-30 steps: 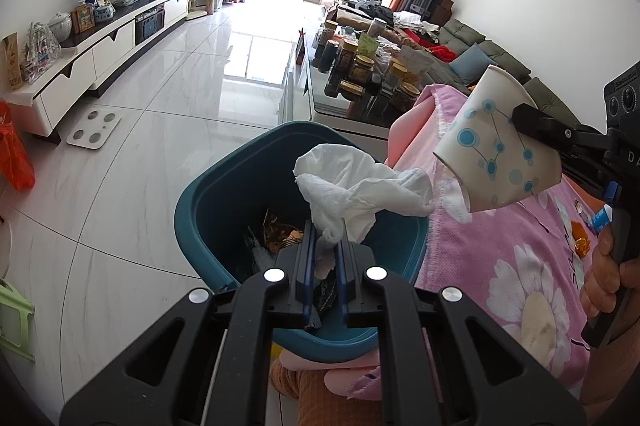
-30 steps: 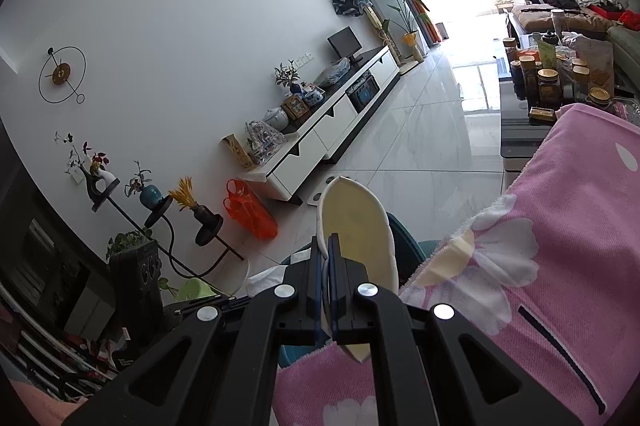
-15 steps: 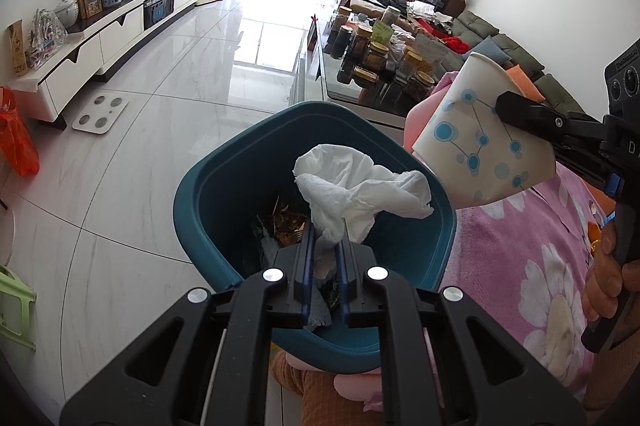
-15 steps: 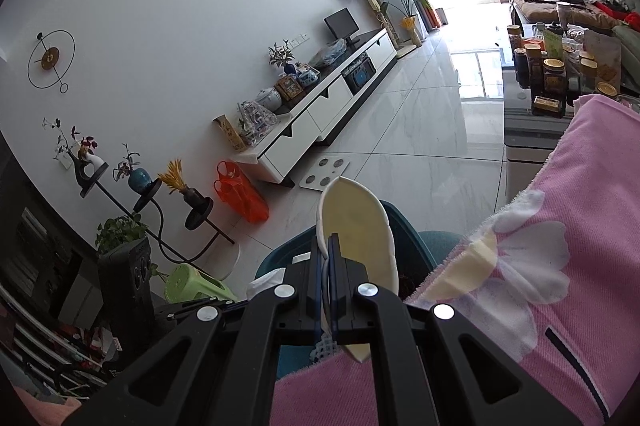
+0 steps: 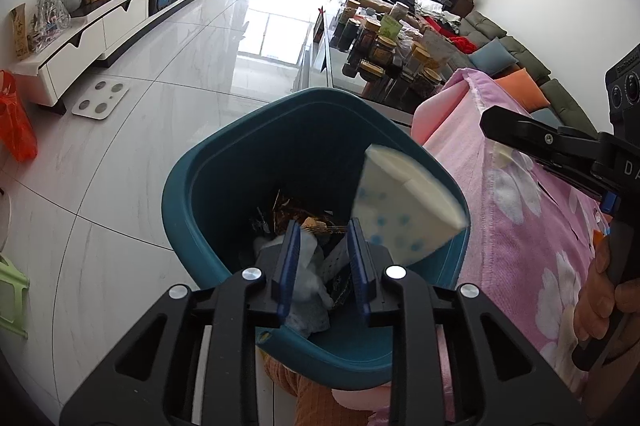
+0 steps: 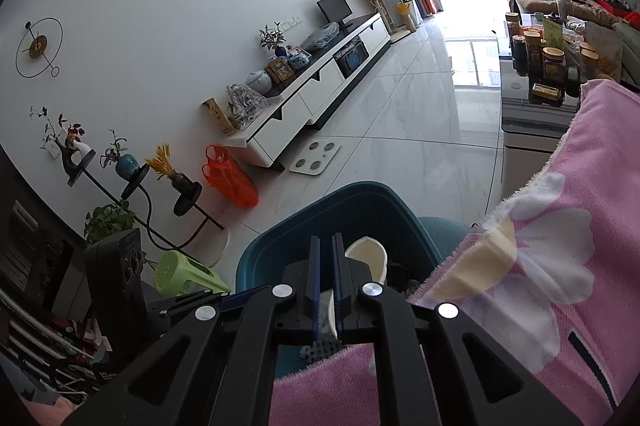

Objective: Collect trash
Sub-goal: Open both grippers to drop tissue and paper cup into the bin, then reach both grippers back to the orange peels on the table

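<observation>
A teal trash bin (image 5: 208, 186) stands on the floor beside the pink-covered table. My left gripper (image 5: 323, 262) is open above it, and the white tissue (image 5: 308, 282) lies inside among other trash. A blue-dotted paper cup (image 5: 400, 210) is falling into the bin, free of any gripper. In the right wrist view my right gripper (image 6: 326, 290) is slightly open over the bin (image 6: 320, 222), with the cup (image 6: 368, 258) just beyond its fingers. The right gripper (image 5: 552, 142) also shows at the right of the left wrist view.
A pink floral cloth (image 5: 520, 226) covers the table at the right. A glass table with several jars (image 5: 384, 54) stands behind the bin. A white TV cabinet (image 5: 100, 26), a scale (image 5: 100, 100), an orange bag (image 6: 230, 182) and a green stool (image 6: 184, 274) stand around the tiled floor.
My left gripper opened and the tissue dropped into the bin. My right gripper opened and let go of the paper cup, which is dropping into the bin.
</observation>
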{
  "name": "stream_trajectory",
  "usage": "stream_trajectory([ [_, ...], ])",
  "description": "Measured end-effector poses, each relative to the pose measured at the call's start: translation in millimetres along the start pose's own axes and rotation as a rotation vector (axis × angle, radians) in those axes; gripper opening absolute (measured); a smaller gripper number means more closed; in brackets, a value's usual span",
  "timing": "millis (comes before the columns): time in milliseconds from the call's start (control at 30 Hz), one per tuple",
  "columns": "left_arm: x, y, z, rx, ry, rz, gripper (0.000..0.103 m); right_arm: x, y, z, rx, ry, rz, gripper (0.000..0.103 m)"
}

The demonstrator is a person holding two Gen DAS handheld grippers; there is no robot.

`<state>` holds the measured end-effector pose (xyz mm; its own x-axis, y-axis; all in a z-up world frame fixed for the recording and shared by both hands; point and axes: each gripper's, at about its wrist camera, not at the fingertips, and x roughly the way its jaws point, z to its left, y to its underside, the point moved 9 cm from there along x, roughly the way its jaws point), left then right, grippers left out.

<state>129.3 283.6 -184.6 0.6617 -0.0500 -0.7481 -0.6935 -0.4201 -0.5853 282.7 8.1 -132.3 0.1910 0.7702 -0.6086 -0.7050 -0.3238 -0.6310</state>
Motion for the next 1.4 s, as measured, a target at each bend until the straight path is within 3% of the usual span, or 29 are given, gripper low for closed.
stream_trajectory([
  [300, -23, -5, -10, 0.027, 0.022, -0.059, 0.038, -22, 2, -7, 0.008, 0.001, -0.037, 0.02],
  [433, -36, -8, -25, 0.059, 0.049, -0.093, 0.043, -41, 6, -13, 0.014, -0.001, -0.061, 0.023],
  [500, -43, -8, -35, 0.08, 0.067, -0.108, 0.045, -54, 9, -17, 0.016, 0.006, -0.078, 0.031],
  [600, -54, -9, -53, 0.118, 0.104, -0.132, 0.049, -74, 15, -25, 0.014, 0.02, -0.102, 0.034],
  [900, -64, 8, -142, 0.266, 0.244, -0.135, 0.057, -153, 40, -70, 0.065, 0.113, -0.199, 0.04],
  [1133, -53, 33, -222, 0.382, 0.358, -0.083, 0.057, -215, 78, -129, 0.172, 0.24, -0.256, 0.041],
  [1400, -31, 66, -311, 0.526, 0.437, -0.013, 0.057, -276, 117, -196, 0.296, 0.381, -0.32, 0.041],
])
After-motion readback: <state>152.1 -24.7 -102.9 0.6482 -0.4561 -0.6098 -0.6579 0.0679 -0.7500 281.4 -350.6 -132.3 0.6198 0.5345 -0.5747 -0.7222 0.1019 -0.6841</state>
